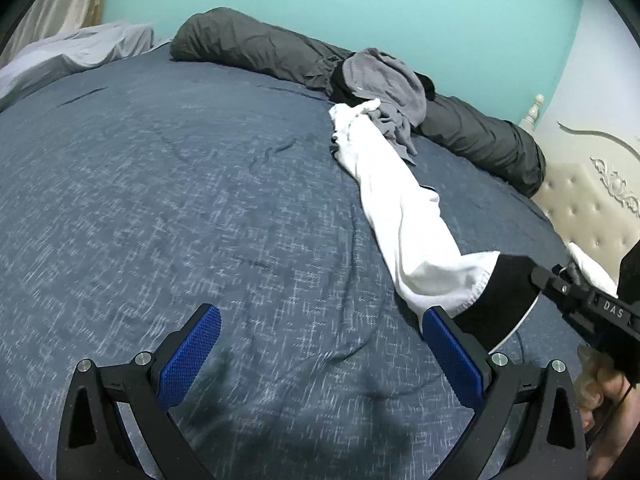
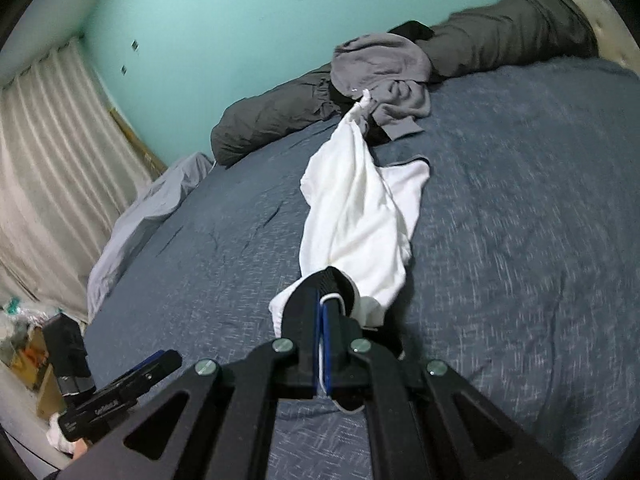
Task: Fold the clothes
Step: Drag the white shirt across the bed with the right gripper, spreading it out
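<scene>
- Right claw (image 2: 329, 300) clamped shut on near end of white garment (image 2: 356, 216), black trim at the pinch.
- White garment stretched in a long rope across the blue bedspread (image 2: 520, 240); far end tangled in the grey clothes pile (image 2: 384, 68).
- Pile rests against the dark green rolled duvet (image 2: 272, 116) along the teal wall (image 2: 240, 20).
- Left claw (image 1: 320, 344) wide open, nothing between its blue pads (image 1: 192, 352), low over bedspread, just left of the garment's near end.
- Pale sheet (image 1: 68, 52) bunched at the far left bed edge.
</scene>
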Demonstrator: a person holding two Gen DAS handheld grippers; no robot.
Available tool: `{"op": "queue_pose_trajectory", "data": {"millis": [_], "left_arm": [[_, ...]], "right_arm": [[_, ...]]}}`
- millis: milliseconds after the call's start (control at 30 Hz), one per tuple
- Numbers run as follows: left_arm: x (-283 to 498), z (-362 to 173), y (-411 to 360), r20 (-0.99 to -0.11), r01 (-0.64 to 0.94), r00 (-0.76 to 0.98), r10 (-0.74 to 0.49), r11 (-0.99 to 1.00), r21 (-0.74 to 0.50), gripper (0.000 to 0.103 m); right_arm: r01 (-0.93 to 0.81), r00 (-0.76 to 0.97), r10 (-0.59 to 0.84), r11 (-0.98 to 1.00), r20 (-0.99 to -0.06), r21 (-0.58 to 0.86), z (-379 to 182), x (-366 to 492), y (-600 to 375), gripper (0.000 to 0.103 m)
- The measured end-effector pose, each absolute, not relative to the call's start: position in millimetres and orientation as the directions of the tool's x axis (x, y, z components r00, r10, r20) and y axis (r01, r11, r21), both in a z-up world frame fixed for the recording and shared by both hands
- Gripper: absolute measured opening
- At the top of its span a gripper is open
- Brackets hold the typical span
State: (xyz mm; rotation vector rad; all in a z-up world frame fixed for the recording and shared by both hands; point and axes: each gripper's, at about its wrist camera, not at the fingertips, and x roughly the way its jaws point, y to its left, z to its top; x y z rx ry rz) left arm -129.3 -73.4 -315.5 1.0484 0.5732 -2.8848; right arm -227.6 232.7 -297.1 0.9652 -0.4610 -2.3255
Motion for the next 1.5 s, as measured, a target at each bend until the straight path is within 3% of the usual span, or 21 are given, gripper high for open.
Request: {"op": "queue_pose_trajectory", "data": {"millis": [500,700,1100,1267,1500], "left_arm": [[-116.8,-298.9,-61.2,-0.649,0.205,-0.76,0.04,-0.933,-0.297,0.103],[-121.7,-298.9,-54.2,-0.609,0.107,-0.789,0.084,-0.957,-0.271,0.103],[-163.1,-323.2,-54.1,-0.664,0.111,-0.734,0.143,-0.939,-0.325,0.103],[-170.4,-330.5,-23.8,-0.693,0.034,-0.693,0.198,-0.952,-0.306,0.103],[-177.5,-334.2,11.0,-0.702,-0.044,-0.66,0.268,-0.946,-0.32,0.103]], "right_arm": [[0.408,-0.54,-0.671,-0.737,-0.508,0.539,-300.8,-230.9,241.1,0.001],[0.404,-0.521,-0.67,-0.74,-0.529,0.538,-308.7,-234.5,234.9,0.001],[0.373,-0.531,-0.648,-0.757,-0.546,0.536,-315.3,-255.1,226.2,0.001],[0.315,-0.556,-0.658,-0.732,-0.507,0.604,-316.4,-273.1,238.1,0.002],[0.356,-0.571,-0.641,-0.756,-0.513,0.549,-299.7,-273.3,248.0,0.002]]}}
